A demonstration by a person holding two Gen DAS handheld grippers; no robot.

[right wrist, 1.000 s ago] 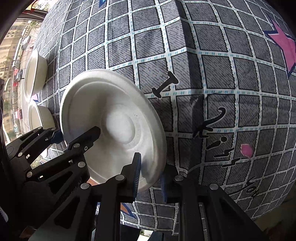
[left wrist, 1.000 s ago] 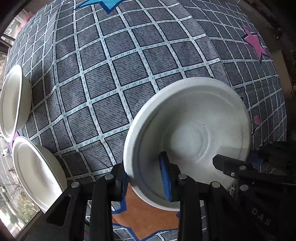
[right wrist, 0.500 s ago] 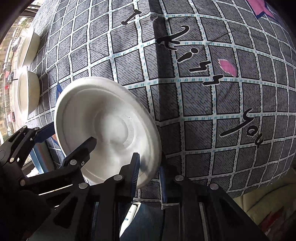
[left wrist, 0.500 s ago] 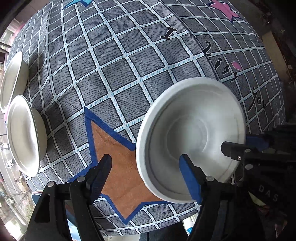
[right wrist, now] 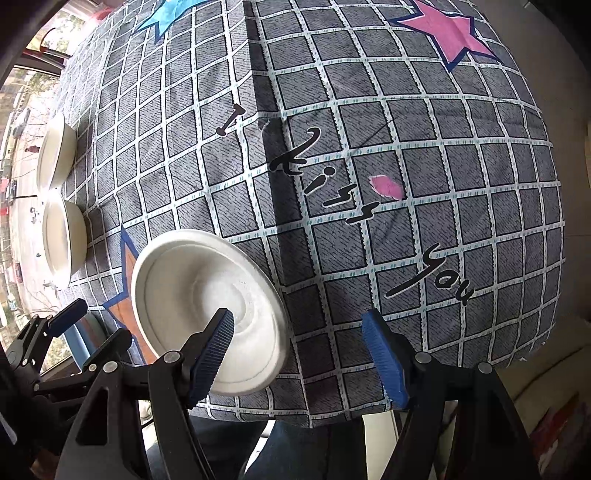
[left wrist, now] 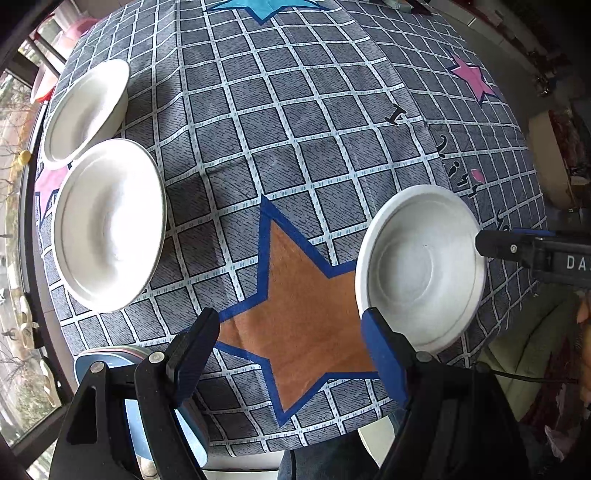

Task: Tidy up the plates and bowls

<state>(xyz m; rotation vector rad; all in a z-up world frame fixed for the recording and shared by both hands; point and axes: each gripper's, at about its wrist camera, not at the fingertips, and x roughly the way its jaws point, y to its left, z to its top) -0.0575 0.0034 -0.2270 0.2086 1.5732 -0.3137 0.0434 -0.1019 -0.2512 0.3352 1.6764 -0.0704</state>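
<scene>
A white plate (left wrist: 421,266) lies on the checked tablecloth near the front right edge; it also shows in the right wrist view (right wrist: 207,314). My left gripper (left wrist: 291,350) is open and empty, just left of the plate. My right gripper (right wrist: 299,354) is open and empty, with the plate beside its left finger. Two white bowls sit at the far left: the nearer bowl (left wrist: 107,225) and the farther bowl (left wrist: 86,110), also in the right wrist view as the nearer bowl (right wrist: 61,240) and the farther bowl (right wrist: 55,151).
The grey checked tablecloth (left wrist: 295,129) has an orange star (left wrist: 306,306) at the front and a pink star (right wrist: 447,33) at the back right. A blue stool (left wrist: 110,369) stands below the front left edge. Windows lie to the left.
Both grippers have opened and let go of the plate, which now rests on the cloth. Both grippers have pulled back towards the front edge.
</scene>
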